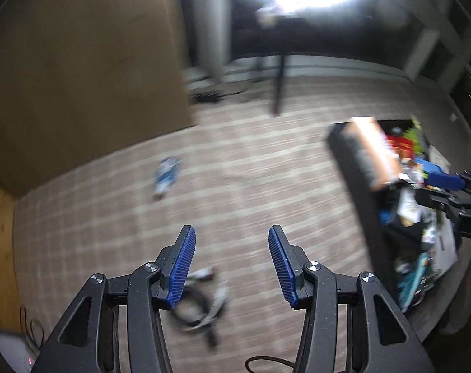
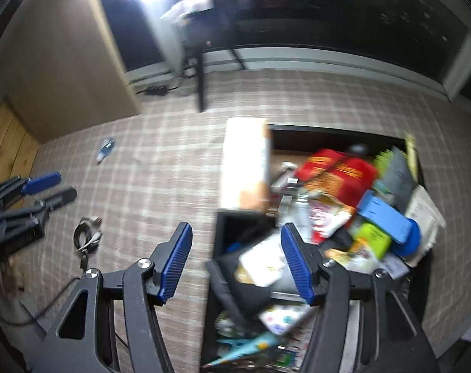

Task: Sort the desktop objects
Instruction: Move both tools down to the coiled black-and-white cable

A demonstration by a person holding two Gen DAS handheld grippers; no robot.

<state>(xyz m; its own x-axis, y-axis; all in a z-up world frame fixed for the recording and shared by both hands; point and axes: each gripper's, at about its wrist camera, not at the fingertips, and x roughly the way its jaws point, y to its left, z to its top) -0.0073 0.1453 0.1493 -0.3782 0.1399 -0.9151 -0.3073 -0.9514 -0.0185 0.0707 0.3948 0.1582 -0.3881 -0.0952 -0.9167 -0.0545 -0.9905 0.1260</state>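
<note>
Jaws parted on both sides, nothing between them: the left gripper (image 1: 231, 242) hangs over checked carpet (image 1: 266, 168), the right gripper (image 2: 235, 239) over the edge of a black bin (image 2: 328, 132). That bin is heaped with packets and boxes (too blurred to count), one tall orange-and-white carton (image 2: 246, 164) standing at its near corner. On the carpet: one coiled cable (image 2: 86, 236) and, farther off, one small blue-and-white packet (image 2: 104, 149).

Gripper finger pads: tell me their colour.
Blue, ribbed pads on black fingers; the right wrist view shows them best.
</note>
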